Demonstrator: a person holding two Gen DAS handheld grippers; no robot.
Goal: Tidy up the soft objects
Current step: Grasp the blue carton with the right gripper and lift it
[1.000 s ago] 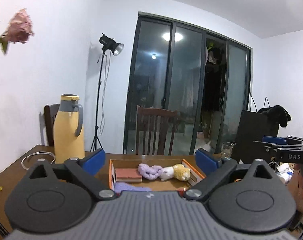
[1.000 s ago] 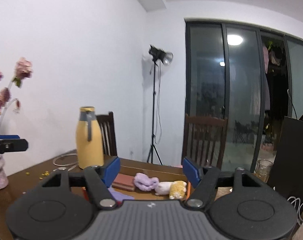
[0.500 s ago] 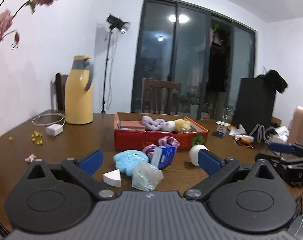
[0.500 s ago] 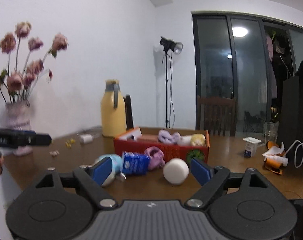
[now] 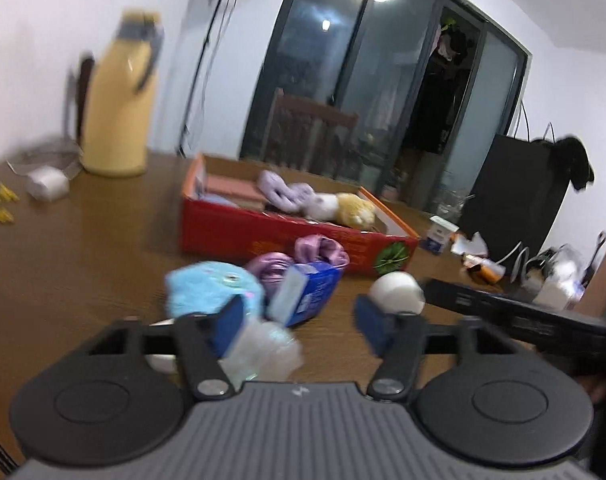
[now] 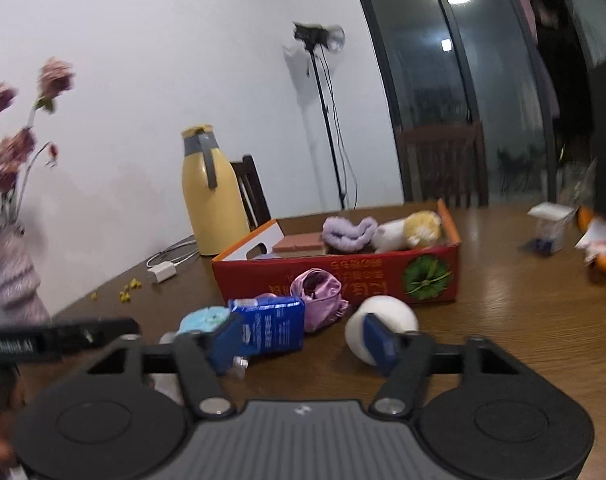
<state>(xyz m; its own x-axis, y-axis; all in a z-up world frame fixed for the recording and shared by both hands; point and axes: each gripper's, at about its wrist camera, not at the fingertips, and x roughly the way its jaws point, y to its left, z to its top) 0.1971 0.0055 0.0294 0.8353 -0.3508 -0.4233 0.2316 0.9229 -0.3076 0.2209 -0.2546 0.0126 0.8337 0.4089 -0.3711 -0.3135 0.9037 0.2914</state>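
Soft objects lie in a loose heap on the counter (image 6: 503,320) just ahead of both my claws. My left claw (image 5: 299,320) stands wide with nothing between its pads; a crinkly clear packet (image 5: 263,354) sits just under its left finger, and the fluffy blue toy (image 5: 211,288) is right beyond that fingertip. My right claw (image 6: 303,340) is wide too and holds nothing. Its left fingertip overlaps the blue tissue pack (image 6: 269,328) in view, its right fingertip overlaps the white ball (image 6: 383,320); I cannot tell if either touches. Past the tissue pack, between the claw fingers, the pink satin scrunchie (image 6: 317,292) lies against the front wall of the red box (image 6: 343,272). Inside the box I see a lilac scrunchie (image 6: 349,232), a white-and-yellow plush (image 6: 409,230) beside it, and a pinkish flat block (image 6: 299,244) toward the left. Farther left of the box stands the yellow thermos (image 6: 213,196). Motion blur smears the left view.
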